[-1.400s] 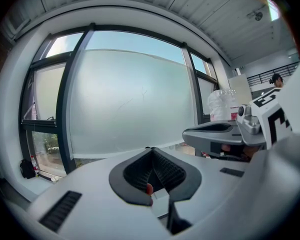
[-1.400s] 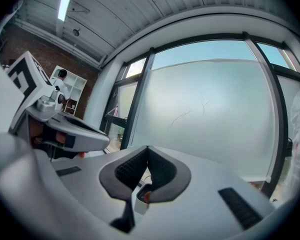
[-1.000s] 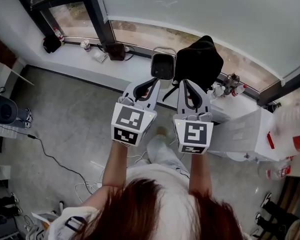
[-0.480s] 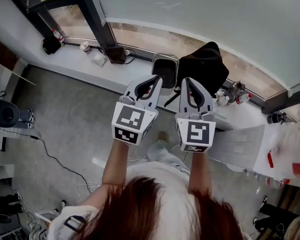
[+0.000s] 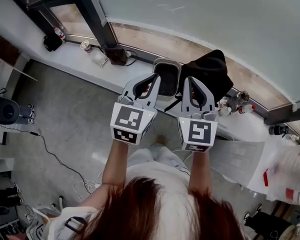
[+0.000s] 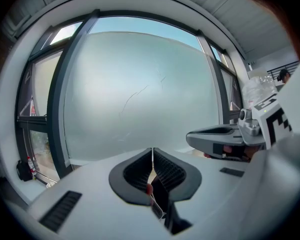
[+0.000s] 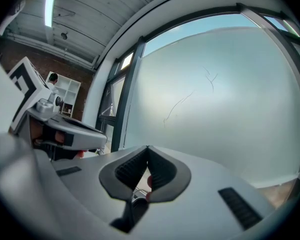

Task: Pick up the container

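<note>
A dark rectangular container (image 5: 166, 78) with a pale rim sits on the white window sill (image 5: 90, 66), just beyond my two grippers in the head view. My left gripper (image 5: 154, 79) is held up with its tip over the container's left edge, jaws shut and empty. My right gripper (image 5: 185, 82) is level with it at the container's right edge, also shut and empty. In the left gripper view the left gripper (image 6: 152, 154) points at the frosted window, with the right gripper (image 6: 222, 139) beside it. In the right gripper view the right gripper (image 7: 147, 151) shows its jaws pressed together.
A black bag (image 5: 208, 73) lies on the sill right of the container. Small bottles (image 5: 236, 103) stand further right, a cup (image 5: 84, 45) and a dark window post (image 5: 87, 14) to the left. A white table (image 5: 240, 156) is at lower right. A cable (image 5: 52, 159) crosses the floor.
The sill, container and black bag have slid down and to the right in the head view. Both grippers stay side by side, shut, at the same height.
</note>
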{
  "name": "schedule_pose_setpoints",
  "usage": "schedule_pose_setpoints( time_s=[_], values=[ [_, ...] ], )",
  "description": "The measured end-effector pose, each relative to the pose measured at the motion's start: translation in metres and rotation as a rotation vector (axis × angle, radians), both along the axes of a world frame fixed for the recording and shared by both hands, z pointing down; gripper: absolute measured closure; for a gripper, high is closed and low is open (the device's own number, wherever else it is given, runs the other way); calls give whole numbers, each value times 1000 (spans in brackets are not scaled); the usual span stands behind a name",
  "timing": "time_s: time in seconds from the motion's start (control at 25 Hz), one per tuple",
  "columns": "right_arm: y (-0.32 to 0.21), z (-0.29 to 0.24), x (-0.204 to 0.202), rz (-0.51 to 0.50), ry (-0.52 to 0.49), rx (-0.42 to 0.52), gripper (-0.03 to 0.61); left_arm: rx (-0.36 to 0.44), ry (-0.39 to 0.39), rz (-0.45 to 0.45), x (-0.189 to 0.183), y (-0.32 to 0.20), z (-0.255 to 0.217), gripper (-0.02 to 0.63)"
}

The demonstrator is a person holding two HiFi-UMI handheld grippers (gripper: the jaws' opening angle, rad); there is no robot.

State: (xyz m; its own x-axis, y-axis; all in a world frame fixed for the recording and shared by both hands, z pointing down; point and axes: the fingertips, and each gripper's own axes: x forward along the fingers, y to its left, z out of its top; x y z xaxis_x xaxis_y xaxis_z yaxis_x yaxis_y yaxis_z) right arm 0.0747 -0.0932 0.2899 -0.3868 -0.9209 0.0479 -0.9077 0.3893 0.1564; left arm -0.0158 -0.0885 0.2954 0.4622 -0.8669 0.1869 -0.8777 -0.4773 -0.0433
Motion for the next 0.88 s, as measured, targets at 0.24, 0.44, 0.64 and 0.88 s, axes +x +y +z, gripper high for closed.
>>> schedule_pose_setpoints(
  time_s=[0.24,0.44,0.64,0.88],
  values=[
    [-12,12,4,-4,-12,-37,554,-8,-24,-30,-2,-11,11,592],
    [-21,20,1,-15,23,-42,554,-13,-45,-36,-3,-20,16,592],
    [-34,25,0,-5,61,-43,554,-19,-64,-34,-6,-33,22,591],
    [-54,36,-2,-4,96,-70,554,-27,-55,-16,-6,-56,28,591]
  ],
)
